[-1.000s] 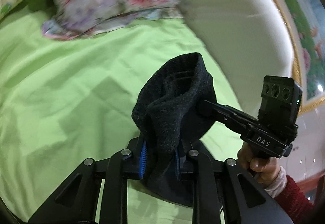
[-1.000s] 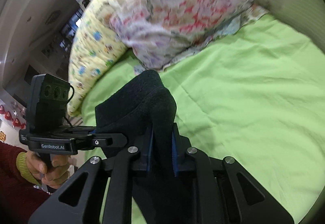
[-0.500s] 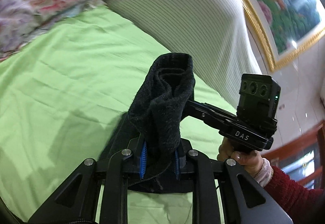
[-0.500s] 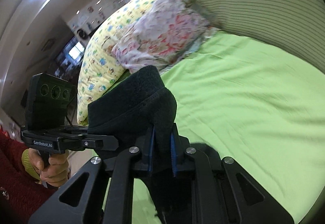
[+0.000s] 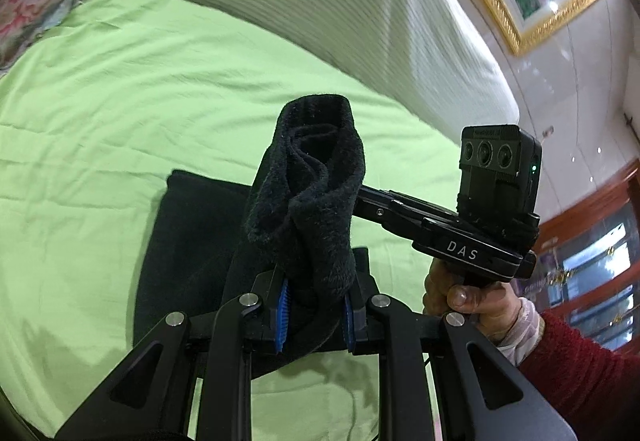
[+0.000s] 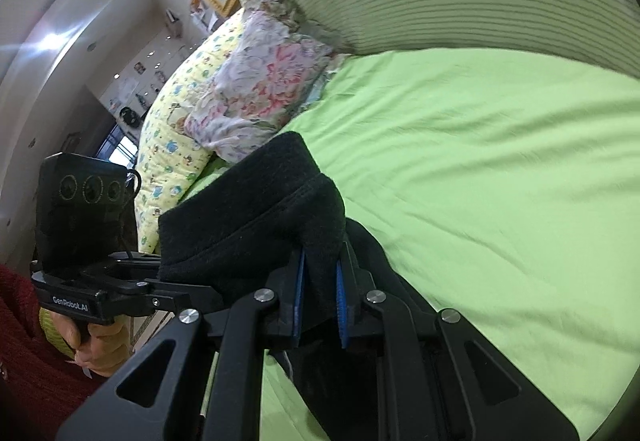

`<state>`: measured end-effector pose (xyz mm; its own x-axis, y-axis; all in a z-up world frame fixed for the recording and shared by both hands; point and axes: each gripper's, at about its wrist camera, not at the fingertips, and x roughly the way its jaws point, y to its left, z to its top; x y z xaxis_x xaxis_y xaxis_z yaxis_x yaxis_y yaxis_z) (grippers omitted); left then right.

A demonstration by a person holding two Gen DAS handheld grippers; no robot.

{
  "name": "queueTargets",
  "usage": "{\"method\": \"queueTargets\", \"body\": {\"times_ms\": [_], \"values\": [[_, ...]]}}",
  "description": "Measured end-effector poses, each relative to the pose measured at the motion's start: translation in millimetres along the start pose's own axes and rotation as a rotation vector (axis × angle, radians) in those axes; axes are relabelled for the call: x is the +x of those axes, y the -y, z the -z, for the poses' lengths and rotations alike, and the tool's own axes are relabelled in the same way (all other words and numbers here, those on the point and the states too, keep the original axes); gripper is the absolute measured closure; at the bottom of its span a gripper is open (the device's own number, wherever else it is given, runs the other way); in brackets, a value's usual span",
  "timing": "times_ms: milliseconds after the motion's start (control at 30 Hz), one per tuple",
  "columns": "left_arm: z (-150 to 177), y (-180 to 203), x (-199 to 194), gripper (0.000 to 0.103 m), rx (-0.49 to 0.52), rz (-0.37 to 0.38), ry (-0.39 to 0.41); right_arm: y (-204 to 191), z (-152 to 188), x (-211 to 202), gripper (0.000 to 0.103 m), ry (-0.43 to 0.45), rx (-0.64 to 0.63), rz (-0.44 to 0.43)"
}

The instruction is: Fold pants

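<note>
Black fleecy pants (image 5: 308,201), bunched upright

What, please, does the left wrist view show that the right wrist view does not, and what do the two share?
Only the left wrist view shows the black fleece pants partly lying on the light green bedsheet, and the right gripper from outside. Only the right wrist view shows the yellow patterned pillow and the left gripper from outside. Both show the pants clamped in each gripper, the sheet, the floral cushion and the striped white headboard.
</note>
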<state>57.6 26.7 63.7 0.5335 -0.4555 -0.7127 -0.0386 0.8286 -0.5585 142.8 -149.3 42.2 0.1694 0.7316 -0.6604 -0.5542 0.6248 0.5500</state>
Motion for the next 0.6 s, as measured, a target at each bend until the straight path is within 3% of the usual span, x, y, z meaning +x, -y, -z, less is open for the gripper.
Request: {"method": "queueTargets", "body": {"times_ms": [467,600], "values": [[15.6,32.0,59.2,0.083,0.138,-0.025,-0.1,32.0,45.9,-17.7,0.087,0.011,0.092,0.047],[25.9,43.7,78.4,0.079,0.213,-0.04,-0.128,45.2,59.1,-24.2,0.081,0.008,0.148,0.087]]}}
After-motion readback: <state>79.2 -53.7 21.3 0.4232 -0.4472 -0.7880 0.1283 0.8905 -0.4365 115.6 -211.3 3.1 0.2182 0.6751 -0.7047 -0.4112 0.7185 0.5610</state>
